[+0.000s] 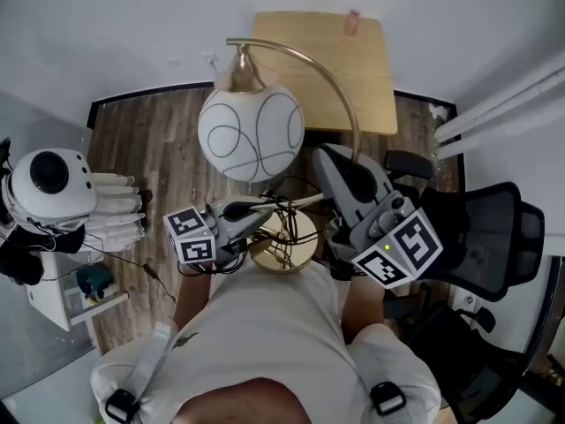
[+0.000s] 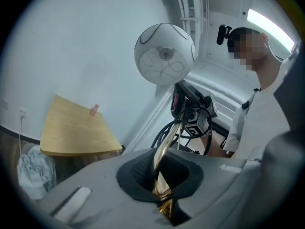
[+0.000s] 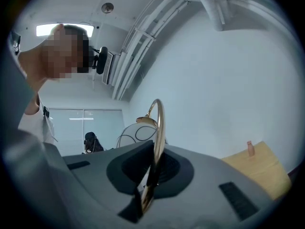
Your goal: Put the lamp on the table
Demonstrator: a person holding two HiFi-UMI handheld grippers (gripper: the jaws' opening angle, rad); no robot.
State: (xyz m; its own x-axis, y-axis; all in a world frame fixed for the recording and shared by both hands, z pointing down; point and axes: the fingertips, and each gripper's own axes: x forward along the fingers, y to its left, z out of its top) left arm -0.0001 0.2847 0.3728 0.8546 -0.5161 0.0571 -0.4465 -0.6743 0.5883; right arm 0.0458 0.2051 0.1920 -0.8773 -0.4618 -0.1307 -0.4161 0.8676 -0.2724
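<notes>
**Hand pose.** Both grippers are held in front of the person's torso, pointing approx. level, one on each side of the lamp (image 1: 251,131).

- Left gripper (image 1: 261,221): jaws closed on the brass stem low down, just above the round base (image 1: 284,241). Left gripper view confirms the stem is pinched between the pads (image 2: 164,194).
- Right gripper (image 1: 340,162): jaws closed on the stem higher up. Right gripper view shows the arc rising out of the clamped pads (image 3: 147,190).

**Lamp pos.** Carried off the wood floor (image 1: 150,131), short of the table (image 1: 371,78). The white globe shade hangs from the arc, well apart from the tabletop.

**Table.** Light wood top against the wall. It carries a small pink object (image 1: 353,22) near its far edge.
</notes>
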